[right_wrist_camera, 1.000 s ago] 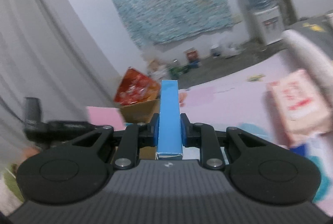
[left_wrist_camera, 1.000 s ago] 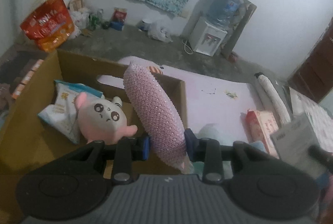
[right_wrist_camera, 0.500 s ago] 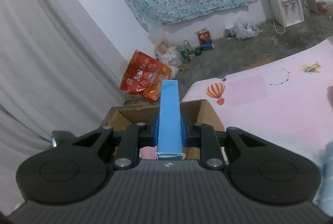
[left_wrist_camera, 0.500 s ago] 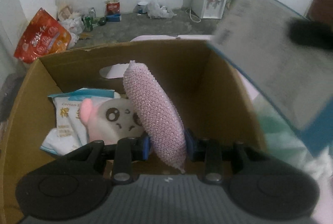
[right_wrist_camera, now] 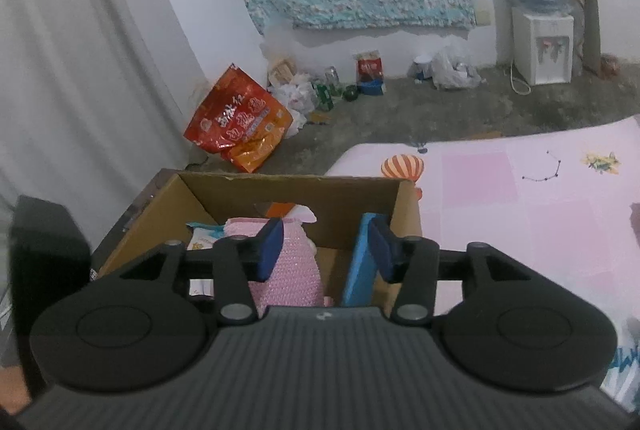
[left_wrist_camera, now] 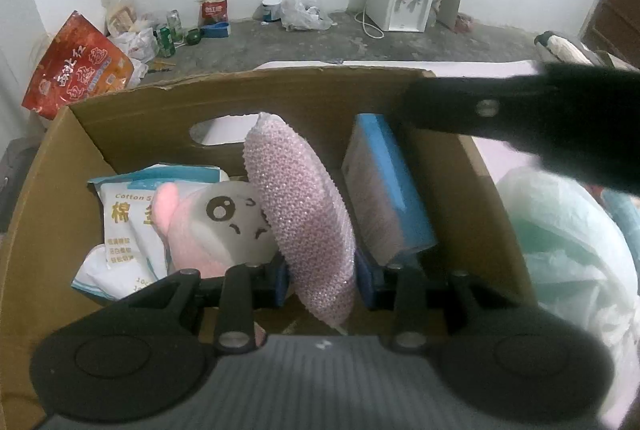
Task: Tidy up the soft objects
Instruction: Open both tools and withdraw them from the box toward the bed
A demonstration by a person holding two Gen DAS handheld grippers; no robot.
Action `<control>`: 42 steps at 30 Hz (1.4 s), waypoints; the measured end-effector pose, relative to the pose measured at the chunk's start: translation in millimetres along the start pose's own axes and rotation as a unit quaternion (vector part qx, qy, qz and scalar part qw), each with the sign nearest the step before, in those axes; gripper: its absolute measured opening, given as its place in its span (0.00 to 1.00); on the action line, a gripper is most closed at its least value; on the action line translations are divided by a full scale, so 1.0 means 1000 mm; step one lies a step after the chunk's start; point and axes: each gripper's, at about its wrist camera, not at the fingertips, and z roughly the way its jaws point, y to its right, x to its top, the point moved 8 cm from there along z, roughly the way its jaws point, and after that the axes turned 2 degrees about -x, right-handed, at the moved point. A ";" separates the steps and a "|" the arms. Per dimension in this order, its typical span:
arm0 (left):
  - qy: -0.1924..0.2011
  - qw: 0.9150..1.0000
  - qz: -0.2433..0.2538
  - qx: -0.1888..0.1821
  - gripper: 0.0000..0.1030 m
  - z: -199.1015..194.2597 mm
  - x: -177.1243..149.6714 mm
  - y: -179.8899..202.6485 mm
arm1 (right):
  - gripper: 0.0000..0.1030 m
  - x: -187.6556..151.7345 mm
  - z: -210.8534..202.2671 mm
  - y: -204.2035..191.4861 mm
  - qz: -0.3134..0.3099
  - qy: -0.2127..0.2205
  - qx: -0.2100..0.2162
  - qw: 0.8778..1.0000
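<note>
Sponge (left_wrist_camera: 304,214), pink, knobbly-knit w/ a glittery sheen, is pinched at its lower end by the left hand-held gripper (left_wrist_camera: 322,280); pads pressed into both flanks, body standing up on edge inside the cardboard box (left_wrist_camera: 44,190). It looks light and squashy, so the pads sink in rather than slide; the rough weave should give decent friction. Grip low on the narrow end is ok for lowering, but the tall free part may flop sideways onto the plush toy (left_wrist_camera: 216,226) just beside it. Better hold, imo, is mid-body across the thin dimension.

Right hand-held gripper (right_wrist_camera: 326,250) has jaws opening, no longer pressing anything; the blue box (right_wrist_camera: 360,266) stands on edge against the right-hand wall of the cardboard box, touching or just beside the right pad, can't tell which. That blue box is stiff, flat-sided and smooth, prob. light; it leans on the wall and could tip toward the sponge.

Also inside: a white cotton-pad pack (left_wrist_camera: 128,222) under the plush, soft and crinkly. Pale green plastic bag (left_wrist_camera: 568,242) lies outside, to the right, on the bed.
</note>
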 end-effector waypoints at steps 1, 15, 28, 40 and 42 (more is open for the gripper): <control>0.001 1.000 0.003 0.002 0.35 0.000 0.000 0.002 | 0.46 0.001 -0.006 0.003 0.004 0.004 0.007 1.000; 0.021 1.000 0.007 0.018 0.63 -0.030 0.004 0.012 | 0.61 -0.005 -0.131 0.085 0.014 0.048 0.030 0.998; 0.079 0.996 -0.044 0.008 0.79 -0.136 -0.006 0.034 | 0.65 -0.052 -0.273 0.187 0.053 0.074 0.007 0.996; 0.154 0.986 -0.016 -0.060 0.92 -0.216 -0.049 0.130 | 0.76 -0.149 -0.405 0.295 0.126 0.103 -0.071 0.984; 0.158 0.984 0.009 -0.087 0.92 -0.219 -0.061 0.159 | 0.77 -0.168 -0.422 0.313 0.146 0.105 -0.085 0.980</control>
